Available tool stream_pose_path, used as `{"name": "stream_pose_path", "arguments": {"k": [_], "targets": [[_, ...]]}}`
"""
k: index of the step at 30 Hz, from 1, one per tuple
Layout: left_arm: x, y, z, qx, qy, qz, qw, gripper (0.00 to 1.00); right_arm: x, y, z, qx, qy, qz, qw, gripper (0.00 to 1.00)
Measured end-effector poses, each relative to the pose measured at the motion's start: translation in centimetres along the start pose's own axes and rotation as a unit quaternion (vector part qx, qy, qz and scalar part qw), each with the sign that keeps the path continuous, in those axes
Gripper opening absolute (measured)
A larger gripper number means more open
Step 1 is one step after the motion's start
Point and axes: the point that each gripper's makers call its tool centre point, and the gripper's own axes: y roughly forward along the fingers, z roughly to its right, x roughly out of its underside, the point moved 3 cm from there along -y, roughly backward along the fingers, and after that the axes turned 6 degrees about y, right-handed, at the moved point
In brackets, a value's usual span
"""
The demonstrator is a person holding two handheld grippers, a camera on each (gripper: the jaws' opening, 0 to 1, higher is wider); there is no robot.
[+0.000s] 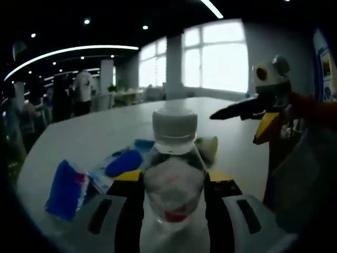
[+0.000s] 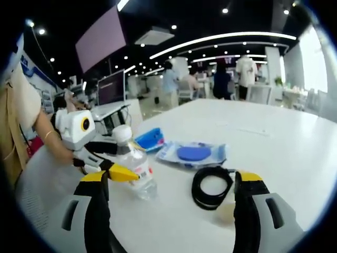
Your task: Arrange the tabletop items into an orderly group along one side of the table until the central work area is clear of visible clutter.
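Bottle (image 1: 172,179) in hand: left tongs (image 1: 174,211) are clamped on a clear water bottle with a pale cap, jaws pressed to either side of its body. In the right gripper view the same bottle (image 2: 134,166) stands upright on the desk (image 2: 274,142) with those tongs (image 2: 108,167) gripping it. Right tongs (image 2: 171,203) are spread wide and carry nothing.

Step, as I judge it: relocating the bottle toward the group of items. Just beyond the left tongs lie a blue packet (image 1: 66,188), a blue oval thing in a clear wrapper (image 1: 124,162) and a pale cup on its side (image 1: 209,147). Between the jaws of the right tongs, close ahead, sits a black coiled cable (image 2: 211,187); beyond it the wrapped blue disc (image 2: 193,153) and a blue box (image 2: 149,139).

Next move likely calls for setting the bottle down upright beside the other items without tipping it, then releasing. Right tongs look lined up on the cable; that would need closing on the coil rather than a loose loop.

Desk is white, smooth and broad, mostly bare farther out. Room is a dim open office: ceiling light strips, spot lamps, bright windows (image 1: 216,55), people (image 2: 231,76) standing at a distance, monitors (image 2: 110,87) left of the right tongs.
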Motion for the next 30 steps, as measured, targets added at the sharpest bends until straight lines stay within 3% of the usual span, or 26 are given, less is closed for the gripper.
{"name": "stream_pose_path", "arguments": {"k": [4, 10, 15, 22, 25, 27, 30], "targets": [[0.0, 0.0, 0.0, 0.005, 0.001, -0.001, 1.0000, 0.42, 0.0, 0.0, 0.0, 0.001, 0.001, 0.000, 1.0000, 0.99], [-0.1, -0.1, -1.0, 0.002, -0.038, -0.006, 0.9993, 0.42, 0.1, 0.0, 0.1, 0.002, 0.001, -0.001, 1.0000, 0.99], [-0.5, -0.2, -1.6, 0.000, -0.026, -0.003, 0.9997, 0.42, 0.1, 0.0, 0.1, 0.002, 0.000, -0.003, 1.0000, 0.99], [-1.8, -0.7, -3.3, -0.007, -0.040, 0.006, 0.9992, 0.42, 0.2, 0.1, 0.1, 0.002, 0.000, -0.006, 1.0000, 0.98], [-2.8, -0.8, -4.2, -0.003, -0.029, 0.015, 0.9995, 0.42, 0.2, 0.1, 0.0, 0.001, 0.001, -0.006, 1.0000, 0.98], [-3.1, -0.9, -4.8, 0.001, -0.042, 0.000, 0.9991, 0.42, 0.2, 0.1, 0.0, 0.002, 0.001, -0.006, 1.0000, 0.98], [-4.1, -1.2, -5.9, 0.003, -0.027, 0.014, 0.9995, 0.42, 0.3, 0.0, 0.1, 0.002, 0.002, -0.006, 1.0000, 0.98]]}}
